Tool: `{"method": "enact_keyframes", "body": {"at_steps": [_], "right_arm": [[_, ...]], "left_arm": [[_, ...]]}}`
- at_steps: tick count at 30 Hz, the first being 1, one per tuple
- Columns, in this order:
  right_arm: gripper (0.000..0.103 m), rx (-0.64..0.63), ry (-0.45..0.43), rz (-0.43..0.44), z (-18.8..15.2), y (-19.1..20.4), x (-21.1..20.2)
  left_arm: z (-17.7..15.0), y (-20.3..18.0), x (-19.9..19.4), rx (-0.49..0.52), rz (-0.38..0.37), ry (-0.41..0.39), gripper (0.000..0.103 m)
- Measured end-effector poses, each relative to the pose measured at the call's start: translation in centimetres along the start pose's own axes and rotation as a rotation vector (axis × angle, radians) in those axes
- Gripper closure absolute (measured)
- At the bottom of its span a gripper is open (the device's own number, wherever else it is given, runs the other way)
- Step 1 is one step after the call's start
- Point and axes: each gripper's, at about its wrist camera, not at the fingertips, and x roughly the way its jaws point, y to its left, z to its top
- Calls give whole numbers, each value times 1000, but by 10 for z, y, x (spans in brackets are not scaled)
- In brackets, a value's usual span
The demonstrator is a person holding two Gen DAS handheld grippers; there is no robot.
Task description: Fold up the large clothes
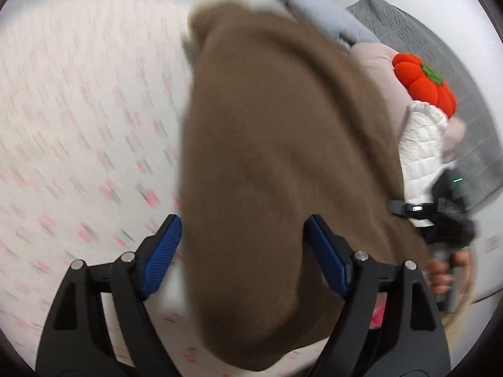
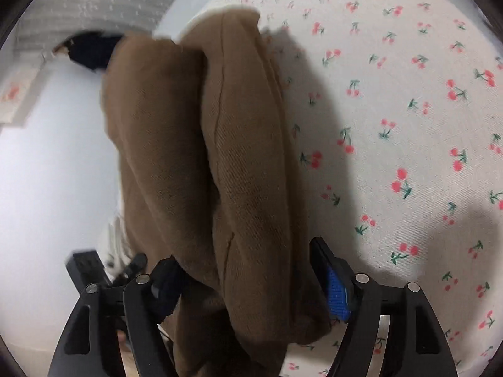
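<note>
Draping soft brown twill garment (image 2: 239, 163)

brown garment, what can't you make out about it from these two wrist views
- Left wrist view: the brown garment is motion-blurred, so seams and kind of garment are unreadable; its near end runs off the bottom edge.
- Right wrist view: the garment covers the left finger's pad of the right gripper, so contact there is unclear.
- Both views: the folds hide the sleeves and the cherry-print sheet beneath.

An orange pumpkin plush (image 1: 424, 84) lies beside a grey quilt (image 1: 408, 31).
</note>
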Motion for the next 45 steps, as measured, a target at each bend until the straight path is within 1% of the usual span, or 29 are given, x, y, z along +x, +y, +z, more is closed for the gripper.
{"method": "enact_keyframes", "body": {"at_steps": [2,3,5,6,7,10,12,14,16,17,19,22,23,24,25,27,28,30,32,33,35,36,37,38,39,40,42,44,45], "right_arm": [[21,-65,-93,-91,0,17,-19],[20,-96,-144,-146,0,26,-28],[20,-141,-240,-236,0,43,-39],[20,-155,-267,-268,-4,45,-44],[20,-177,-300,-299,2,50,-49],[20,-234,-366,-350,6,67,-48],[20,-281,-371,-356,21,73,-42],[19,-337,-374,-342,26,82,-46],[16,-383,-385,-293,38,89,-39],[16,-393,-392,-247,50,91,-32],[16,-379,-399,-211,67,88,-16],[16,-328,-382,-192,92,73,21],[20,-302,-368,-187,99,69,33],[41,-271,-357,-148,104,66,40],[67,-255,-356,-107,104,67,39],[86,-287,-403,-46,101,82,25],[88,-325,-450,-19,97,92,12],[90,-354,-521,2,93,104,-14],[90,-359,-554,-16,94,102,-27],[90,-342,-541,-51,99,92,-22],[89,-269,-460,-102,115,59,6],[84,-226,-403,-128,120,37,27],[81,-183,-348,-112,122,18,44],[80,-150,-340,-58,122,7,45],[73,-137,-350,-33,122,6,38],[64,-139,-367,-38,119,10,27],[56,-200,-439,-68,106,26,2],[47,-246,-471,-51,93,38,-19],[39,-259,-477,-27,85,43,-28]], "left_arm": [[11,-8,-15,52,96,-91,10],[18,-11,-20,63,121,-124,5],[35,-14,-23,49,116,-146,5],[39,-15,-22,42,108,-145,5],[46,-17,-17,32,99,-145,5],[60,-19,2,8,114,-150,5],[56,-15,11,-3,118,-170,5],[53,-10,22,-15,90,-193,5],[53,-4,33,-34,44,-196,5],[55,-1,35,-49,24,-190,5],[60,2,39,-80,-37,-172,5],[67,4,40,-104,-137,-198,5],[69,2,41,-101,-157,-196,5],[72,0,44,-96,-183,-187,5],[75,-1,45,-92,-188,-188,5],[78,-7,43,-79,-215,-208,5],[80,-11,38,-70,-248,-236,5],[83,-20,32,-41,-285,-283,5],[84,-27,33,-11,-317,-277,5],[84,-28,39,-13,-328,-255,5],[82,-27,57,-37,-343,-178,5],[81,-27,63,-31,-343,-164,5],[80,-27,65,-24,-339,-159,5],[79,-29,64,-18,-331,-159,5],[78,-31,62,-10,-321,-165,5],[77,-33,59,3,-299,-171,5],[72,-39,53,28,-240,-177,5],[67,-39,46,39,-231,-179,5],[62,-40,42,43,-232,-181,5]]}}
